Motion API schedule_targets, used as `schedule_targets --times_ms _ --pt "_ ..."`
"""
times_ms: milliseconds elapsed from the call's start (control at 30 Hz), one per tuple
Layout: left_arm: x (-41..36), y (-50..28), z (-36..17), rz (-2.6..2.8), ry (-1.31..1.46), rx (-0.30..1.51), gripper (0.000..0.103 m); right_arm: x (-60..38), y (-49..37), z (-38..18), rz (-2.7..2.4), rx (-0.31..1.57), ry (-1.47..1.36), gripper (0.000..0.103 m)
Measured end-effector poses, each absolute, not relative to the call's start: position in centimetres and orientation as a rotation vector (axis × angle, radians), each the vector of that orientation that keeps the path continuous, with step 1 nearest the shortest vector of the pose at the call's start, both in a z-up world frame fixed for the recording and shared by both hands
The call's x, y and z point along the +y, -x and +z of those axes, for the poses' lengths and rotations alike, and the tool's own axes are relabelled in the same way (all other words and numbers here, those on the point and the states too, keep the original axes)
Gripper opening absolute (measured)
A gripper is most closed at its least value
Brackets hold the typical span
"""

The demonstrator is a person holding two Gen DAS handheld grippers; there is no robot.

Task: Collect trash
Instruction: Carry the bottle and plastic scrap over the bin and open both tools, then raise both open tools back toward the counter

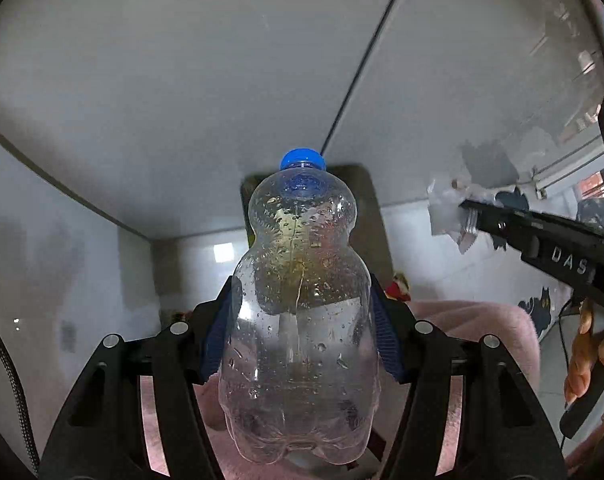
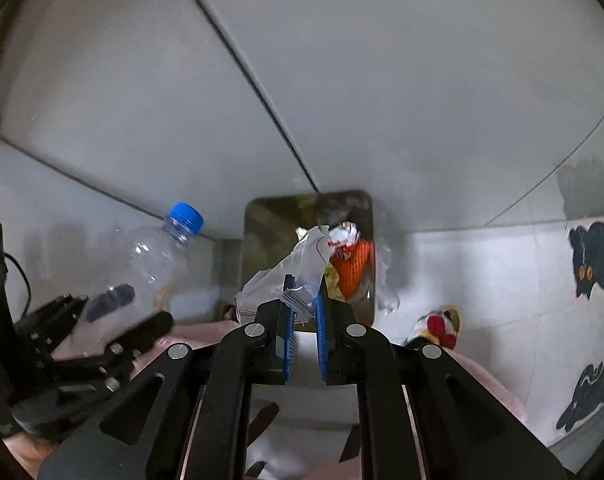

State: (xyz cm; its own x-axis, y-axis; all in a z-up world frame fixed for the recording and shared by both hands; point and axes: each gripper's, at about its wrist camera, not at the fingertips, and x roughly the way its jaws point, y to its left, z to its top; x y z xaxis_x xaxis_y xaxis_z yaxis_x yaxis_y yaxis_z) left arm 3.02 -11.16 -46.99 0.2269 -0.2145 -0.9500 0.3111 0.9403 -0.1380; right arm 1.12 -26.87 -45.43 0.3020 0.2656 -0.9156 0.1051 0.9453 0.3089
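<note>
Trash is filling both our tools above a grey tiled floor (image 1: pixel 182 60). We are gripping a clear plastic bottle (image 1: pixel 302 300) in the left tool (image 1: pixel 302 320); its blue pads (image 1: pixel 216 340) are pressing on the bottle's waist from either side. The bottle is pointing away from the camera, blue cap (image 1: pixel 303 159) at the far end, with water drops clinging inside and a faint yellowish trace near its shoulder.

In the right tool (image 2: pixel 304 304) we are pinching a crumpled clear plastic bag (image 2: pixel 290 276), the jaws being drawn nearly together on the thin film, which is sticking out beyond the tips.

Beyond both tools an open bin (image 2: pixel 262 240) is sitting on the floor against the white tiled wall (image 2: pixel 482 272). In the right view it is already holding an orange item (image 2: pixel 356 268) and a crumpled white wrapper (image 2: pixel 344 234). The bottle and the bag are both in the air, near the bin's mouth and not yet in it.

Black cat stickers (image 2: pixel 594 256) are decorating the wall. Pink fabric (image 1: pixel 482 324) is showing under the tools, and fingers (image 1: pixel 582 368) are wrapping the right tool's handle.
</note>
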Motion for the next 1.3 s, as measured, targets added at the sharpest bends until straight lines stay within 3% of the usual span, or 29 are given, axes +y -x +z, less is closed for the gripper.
schedule_targets --times_ms 233,633,733,933,1100,1167,1300 --pt "-12.5 -5.6 -52.6 -0.347 -0.104 1.392 0.059 -26.6 -4.8 -51.2 0.110 1.387 -0.366 0.011" --pt "-13.0 -8.6 -55.6 -0.350 -0.080 1.459 0.059 -26.4 -7.6 -53.1 0.109 1.421 -0.381 0.017" --pt "-12.9 -8.6 -55.1 -0.345 -0.090 1.441 0.066 -26.7 -7.9 -52.5 0.110 1.418 -0.388 0.046" --pt "-12.0 -7.9 -52.2 -0.317 -0.089 1.378 0.083 -27.1 -7.7 -50.5 0.091 1.375 -0.383 0.055" --pt "-11.0 -6.3 -47.8 -0.308 -0.127 1.288 0.095 -27.3 -6.3 -46.1 0.082 1.295 -0.339 0.089" --pt "-10.4 -5.4 -45.6 -0.307 -0.135 1.249 0.095 -27.2 -5.5 -43.8 0.084 1.253 -0.316 0.094" --pt "-9.2 -4.2 -41.8 -0.305 -0.119 1.190 0.095 -26.7 -3.8 -39.7 0.118 1.201 -0.285 0.094"
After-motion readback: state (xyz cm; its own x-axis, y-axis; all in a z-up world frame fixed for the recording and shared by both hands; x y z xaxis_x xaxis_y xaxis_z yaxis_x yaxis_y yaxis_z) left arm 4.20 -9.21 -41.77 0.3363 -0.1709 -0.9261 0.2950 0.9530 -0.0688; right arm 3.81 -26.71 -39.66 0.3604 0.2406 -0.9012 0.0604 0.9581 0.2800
